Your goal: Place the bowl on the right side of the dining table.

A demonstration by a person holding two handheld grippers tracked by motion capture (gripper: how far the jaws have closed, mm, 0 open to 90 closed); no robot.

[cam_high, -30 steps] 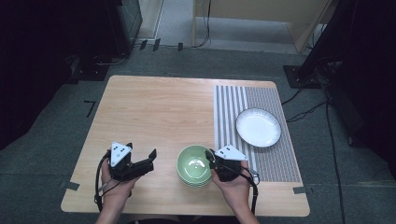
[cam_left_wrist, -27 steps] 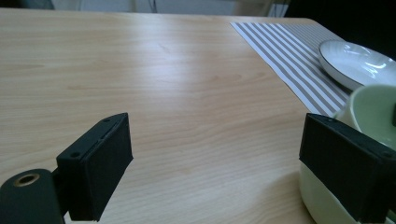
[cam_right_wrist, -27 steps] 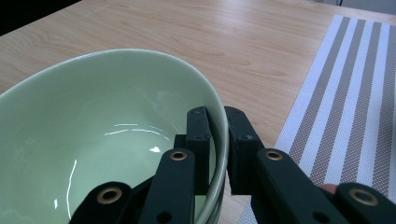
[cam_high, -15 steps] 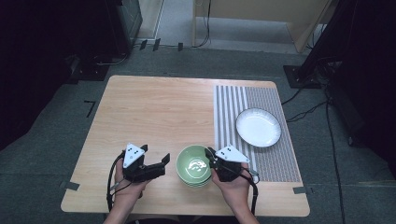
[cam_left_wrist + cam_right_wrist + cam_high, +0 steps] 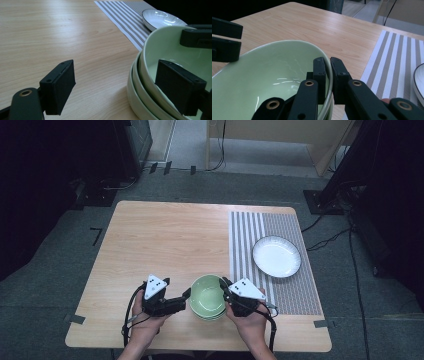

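Jaws of your right gripper (image 5: pixel 328 75) pinch the rim of the top green bowl (image 5: pixel 208 295) in the near-edge stack; your left gripper (image 5: pixel 125 90), jaws apart, straddles the opposite rim, likely for lifting.

Light wood table (image 5: pixel 165 245); striped placemat (image 5: pixel 285 285) right side; stacked green bowls (image 5: pixel 207 296) near front edge, apparently three

Nothing readable anywhere, honestly. No text, labels, brand marks or numbers on the stacked green bowls (image 5: pixel 207 297), the white plate (image 5: pixel 276 256), the striped mat (image 5: pixel 260 232), the bench (image 5: pixel 170 240) or either hand-held gripper.
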